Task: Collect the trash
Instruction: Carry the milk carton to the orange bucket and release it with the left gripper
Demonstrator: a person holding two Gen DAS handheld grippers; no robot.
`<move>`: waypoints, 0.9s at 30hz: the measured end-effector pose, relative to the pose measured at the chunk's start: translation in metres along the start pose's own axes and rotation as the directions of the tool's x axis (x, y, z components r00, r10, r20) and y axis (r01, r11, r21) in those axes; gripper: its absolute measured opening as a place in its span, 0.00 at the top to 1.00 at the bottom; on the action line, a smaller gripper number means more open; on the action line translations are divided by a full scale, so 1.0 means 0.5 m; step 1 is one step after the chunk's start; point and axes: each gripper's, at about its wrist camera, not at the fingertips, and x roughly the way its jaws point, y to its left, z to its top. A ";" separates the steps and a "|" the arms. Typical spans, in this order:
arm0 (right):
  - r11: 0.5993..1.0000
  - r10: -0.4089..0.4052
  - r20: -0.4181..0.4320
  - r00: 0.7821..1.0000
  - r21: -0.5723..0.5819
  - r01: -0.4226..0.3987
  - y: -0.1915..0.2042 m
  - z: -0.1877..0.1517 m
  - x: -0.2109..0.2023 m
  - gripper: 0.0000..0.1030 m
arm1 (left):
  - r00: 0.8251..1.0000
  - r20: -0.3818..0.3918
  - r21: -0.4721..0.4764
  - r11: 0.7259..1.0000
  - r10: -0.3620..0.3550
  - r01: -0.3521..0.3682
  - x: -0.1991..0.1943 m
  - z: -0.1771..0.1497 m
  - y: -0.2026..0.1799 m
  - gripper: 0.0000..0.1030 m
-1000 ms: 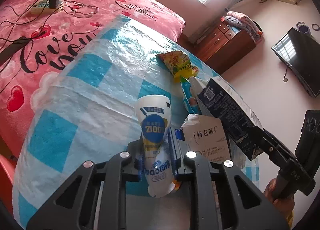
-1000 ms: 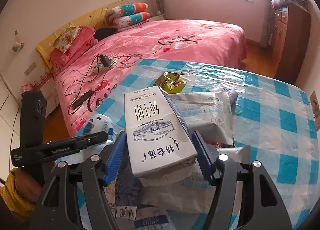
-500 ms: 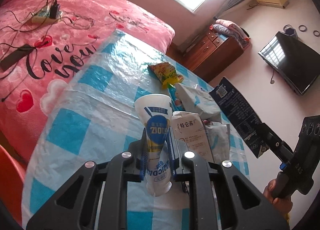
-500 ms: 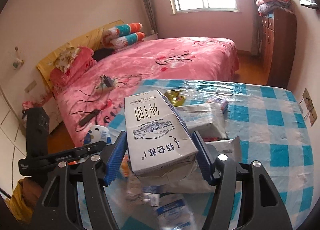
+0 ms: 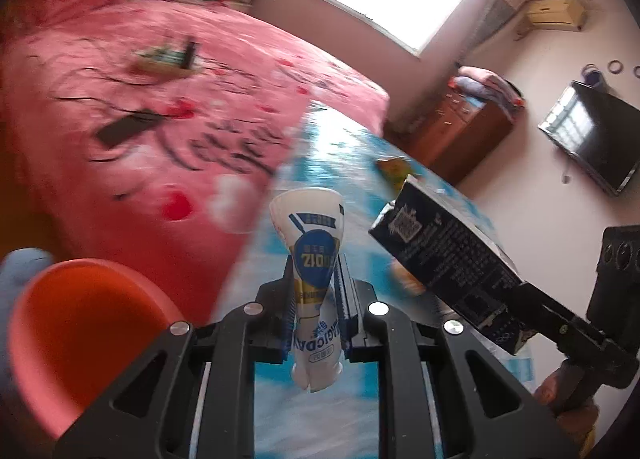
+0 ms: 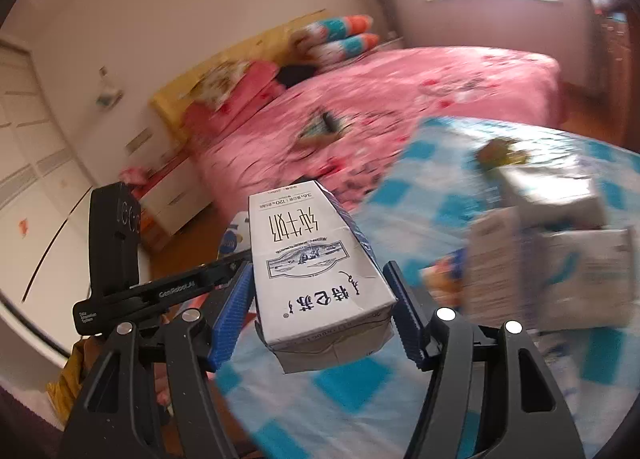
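A big bed (image 5: 160, 107) with a pink cover fills the far side of the room in both views, and some cables and a small box lie on it. In front of the bed stands a table (image 6: 360, 391) under a blue and white checked cloth. The pictures are blurred, so small details are hard to read. At the lower left of the left wrist view there is an orange round tub (image 5: 76, 339), close beside the table edge. A dark television (image 5: 592, 139) hangs on the wall at the right, and a brown wooden cabinet (image 5: 460, 139) stands under the window side.

On the table a few crumpled packages (image 6: 560, 271) lie together, and a yellow snack bag (image 5: 394, 171) lies farther back.

The right gripper (image 6: 320, 311) has its fingers clamped on a white milk carton (image 6: 316, 271), one blue pad on each side, and the carton is lifted above the table. The left gripper (image 5: 314, 315) has its fingers pressed tightly together on a crushed white and blue cup (image 5: 312, 263), which sticks up between them, also in the air above the table edge.
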 end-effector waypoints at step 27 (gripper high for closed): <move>0.998 0.036 -0.045 0.998 0.061 -0.033 0.057 -0.067 0.173 0.09 | 0.912 0.186 -0.040 0.930 0.366 -0.366 -0.101 -0.134 0.302 0.14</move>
